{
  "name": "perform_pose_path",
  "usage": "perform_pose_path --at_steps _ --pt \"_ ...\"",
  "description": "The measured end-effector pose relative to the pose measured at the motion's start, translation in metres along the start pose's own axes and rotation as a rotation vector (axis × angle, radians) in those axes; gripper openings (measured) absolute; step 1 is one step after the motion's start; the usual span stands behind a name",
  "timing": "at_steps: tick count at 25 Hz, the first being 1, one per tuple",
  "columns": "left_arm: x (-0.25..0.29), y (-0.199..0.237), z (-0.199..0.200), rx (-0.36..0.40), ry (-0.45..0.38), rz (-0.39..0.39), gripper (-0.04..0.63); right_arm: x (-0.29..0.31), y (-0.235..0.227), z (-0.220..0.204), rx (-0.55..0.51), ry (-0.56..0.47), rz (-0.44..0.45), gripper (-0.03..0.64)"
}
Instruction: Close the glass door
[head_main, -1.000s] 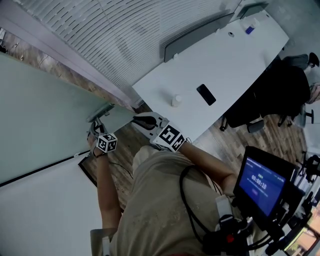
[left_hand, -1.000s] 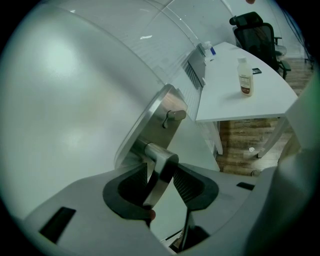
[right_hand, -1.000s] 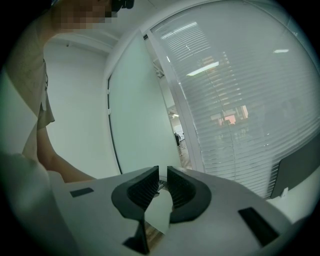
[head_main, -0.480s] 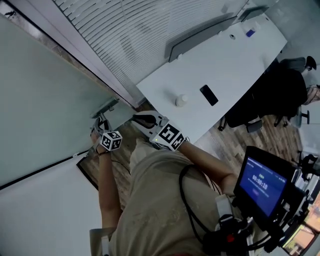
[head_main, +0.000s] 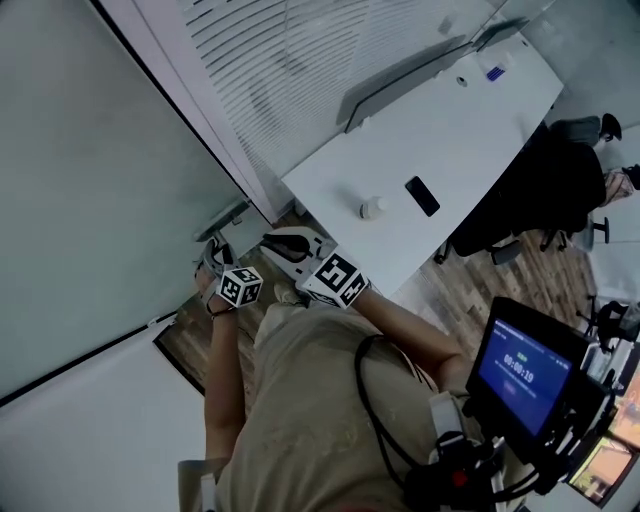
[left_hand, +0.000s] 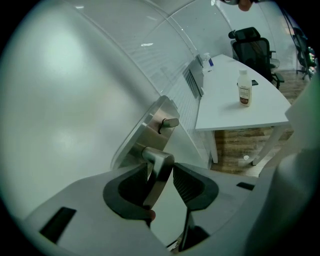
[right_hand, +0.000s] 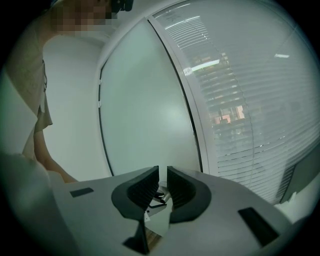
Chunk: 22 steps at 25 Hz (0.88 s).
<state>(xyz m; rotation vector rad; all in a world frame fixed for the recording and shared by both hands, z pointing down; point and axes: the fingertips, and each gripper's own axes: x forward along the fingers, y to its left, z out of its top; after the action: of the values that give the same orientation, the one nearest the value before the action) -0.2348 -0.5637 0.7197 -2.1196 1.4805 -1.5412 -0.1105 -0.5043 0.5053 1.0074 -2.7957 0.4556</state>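
The left hand-held gripper (left_hand: 161, 170) is clamped on the door handle (left_hand: 159, 157), a smooth metal lever. The glass door (head_main: 100, 200) has its handle edge near the white frame post, and I cannot tell whether it is seated. The rounded lever could slide out of the pads if the pull goes off-axis, leaving the door ajar or swinging hard into the frame. The right hand-held gripper (right_hand: 163, 172), jaws nearly together on nothing, hovers by that edge and risks being pinched.
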Motion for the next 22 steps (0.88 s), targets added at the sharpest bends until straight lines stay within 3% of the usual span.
perform_pose_path --at_steps 3,9,15,22 --pt "-0.001 0.002 -0.002 -0.007 -0.005 -0.002 0.173 0.008 0.005 -0.003 0.002 -0.004 -0.012 0.044" --pt "0.033 0.003 0.042 0.008 0.013 0.006 0.173 0.009 -0.056 0.001 0.058 0.001 -0.017 0.044" --pt "0.011 0.008 -0.004 -0.017 0.039 0.030 0.175 0.017 -0.018 -0.004 0.023 0.013 0.047 0.044" --pt "0.001 0.015 -0.032 -0.044 0.092 0.043 0.175 0.018 -0.011 0.000 -0.008 0.004 0.093 0.044"
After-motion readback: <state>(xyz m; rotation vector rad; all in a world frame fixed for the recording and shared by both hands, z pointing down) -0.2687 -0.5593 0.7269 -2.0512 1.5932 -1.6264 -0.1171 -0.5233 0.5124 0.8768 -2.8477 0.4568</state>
